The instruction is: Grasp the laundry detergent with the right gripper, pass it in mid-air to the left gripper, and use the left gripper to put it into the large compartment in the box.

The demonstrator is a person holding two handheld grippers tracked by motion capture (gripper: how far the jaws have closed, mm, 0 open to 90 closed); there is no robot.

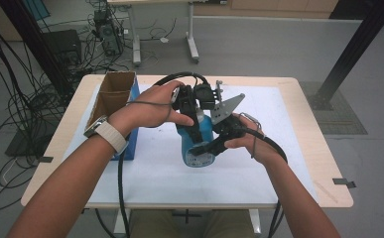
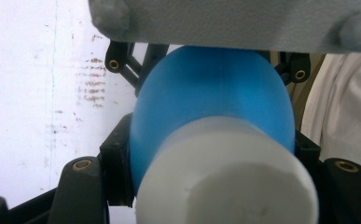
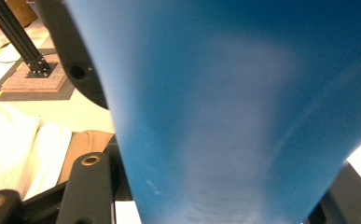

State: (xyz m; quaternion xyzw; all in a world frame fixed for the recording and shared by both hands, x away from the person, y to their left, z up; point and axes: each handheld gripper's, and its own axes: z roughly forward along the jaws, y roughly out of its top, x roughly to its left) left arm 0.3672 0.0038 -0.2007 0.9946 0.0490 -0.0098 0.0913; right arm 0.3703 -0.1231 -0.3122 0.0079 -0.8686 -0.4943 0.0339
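Note:
A blue plastic bottle (image 1: 200,146) with a white cap (image 2: 225,179) is held up over the white mat between both grippers. In the high view my left gripper (image 1: 193,116) comes down on the bottle's top end, and my right gripper (image 1: 213,145) clamps the lower body from the right. In the left gripper view my own jaws press both sides of the blue bottle (image 2: 211,93) just behind the cap, and the other gripper's jaws grip it farther along. The right gripper view is taken up by the blue bottle (image 3: 243,116) wedged between its black jaws.
An open cardboard box (image 1: 114,94) in a blue holder stands at the table's left rear. The white mat (image 1: 284,148) covers most of the wooden table (image 1: 323,173). Cables and a black frame post (image 1: 351,49) are on the floor beyond.

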